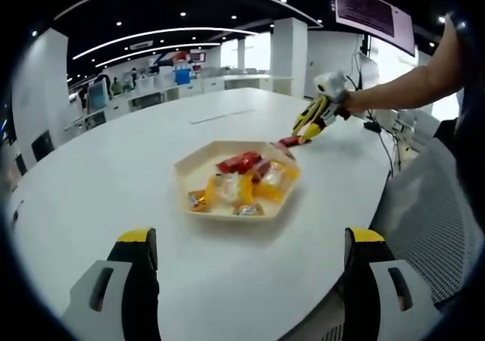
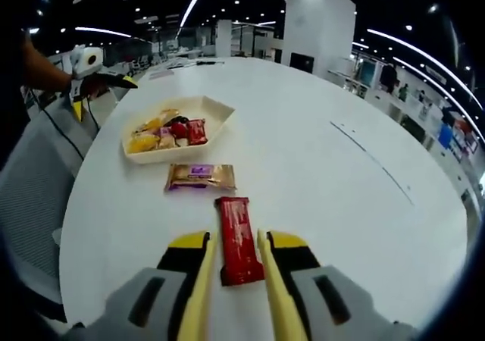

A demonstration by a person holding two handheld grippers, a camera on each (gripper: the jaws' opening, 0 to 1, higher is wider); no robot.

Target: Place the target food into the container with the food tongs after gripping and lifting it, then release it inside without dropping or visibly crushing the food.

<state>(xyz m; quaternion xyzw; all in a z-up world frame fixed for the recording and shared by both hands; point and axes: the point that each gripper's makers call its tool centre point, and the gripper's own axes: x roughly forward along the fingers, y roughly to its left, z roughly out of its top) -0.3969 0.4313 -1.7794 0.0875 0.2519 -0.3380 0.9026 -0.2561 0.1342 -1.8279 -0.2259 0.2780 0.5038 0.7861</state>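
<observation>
Two yellow and black jaws of the right claw [image 2: 233,259] rise from the bottom of the right gripper view. They sit close together, one on each side of the near end of a flat red shiny snack bar [image 2: 238,239] that lies on the big round white counter [image 2: 341,189]. They look about to pinch the bar, but I cannot tell if they press it. The bar is flat on the counter.

Just past the red bar lies a gold and purple snack packet [image 2: 201,177], flat too. A little farther sits a pale six-sided tray [image 2: 216,114] with low walls. Red, orange and yellow wrapped snacks [image 2: 167,132] are piled inside it. Far off to the left, the other claw shows by a grey mesh chair [image 2: 38,182].

In the left gripper view, the left claw [image 1: 254,261] is spread wide, with nothing between its jaws. It hangs over the near side of the counter [image 1: 114,174]. Beyond it is the same tray [image 1: 198,159], full of crinkly wrapped snacks [image 1: 242,180]. Past the tray, a person's bare arm [image 1: 409,83] reaches out long and straight, and the right claw [image 1: 309,129] tips down at the red snack bar [image 1: 289,141] right beside the tray's far edge.
</observation>
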